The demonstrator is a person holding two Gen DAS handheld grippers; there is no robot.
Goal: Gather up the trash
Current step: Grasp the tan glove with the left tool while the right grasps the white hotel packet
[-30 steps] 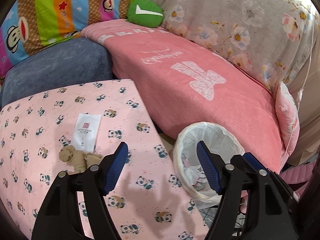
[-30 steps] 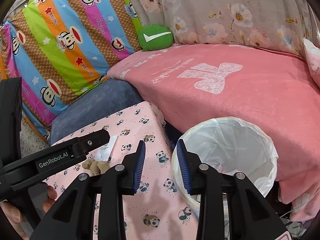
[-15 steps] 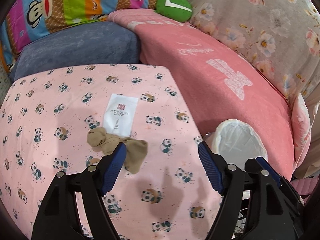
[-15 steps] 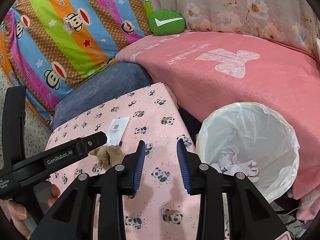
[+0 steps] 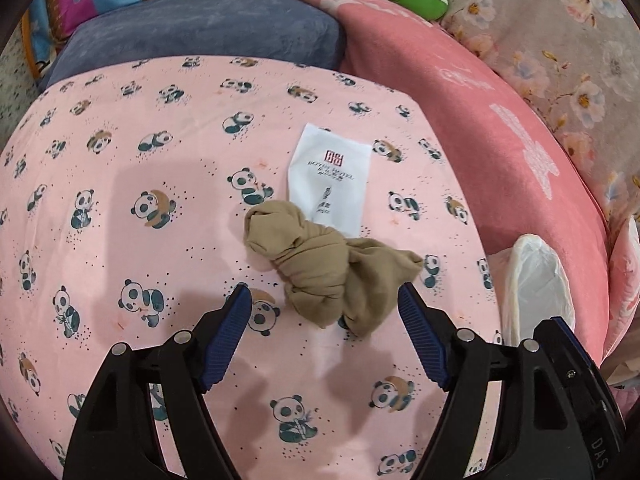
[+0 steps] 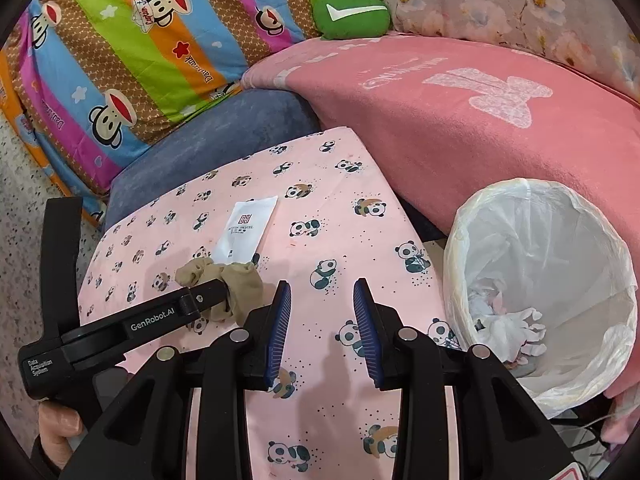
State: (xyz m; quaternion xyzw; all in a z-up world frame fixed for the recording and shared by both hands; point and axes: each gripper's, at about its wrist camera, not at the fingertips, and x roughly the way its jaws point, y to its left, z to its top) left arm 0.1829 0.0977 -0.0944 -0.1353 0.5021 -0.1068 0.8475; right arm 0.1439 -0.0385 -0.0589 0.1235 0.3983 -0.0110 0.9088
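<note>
A crumpled tan stocking (image 5: 324, 270) lies on the pink panda-print table cover (image 5: 140, 152), overlapping the near end of a flat white hotel sachet (image 5: 332, 178). My left gripper (image 5: 325, 300) stands open right at the stocking's near edge, nothing between its fingers. In the right wrist view the stocking (image 6: 236, 280) and sachet (image 6: 246, 232) lie to the left, the left gripper's arm crossing in front of the stocking. My right gripper (image 6: 322, 312) is open and empty above the cover. A white-lined trash bin (image 6: 544, 280) with crumpled paper inside stands to the right.
The bin (image 5: 536, 280) sits off the table's right edge against a pink blanket (image 6: 460, 120). A blue cushion (image 5: 200, 36), a striped monkey-print pillow (image 6: 132, 40) and a green cushion (image 6: 352, 14) lie beyond. A hand (image 6: 56, 432) holds the left gripper.
The left gripper has swung left from the bin and closed in on the tan stocking. The right gripper has drifted slightly, so the bin now shows further right.
</note>
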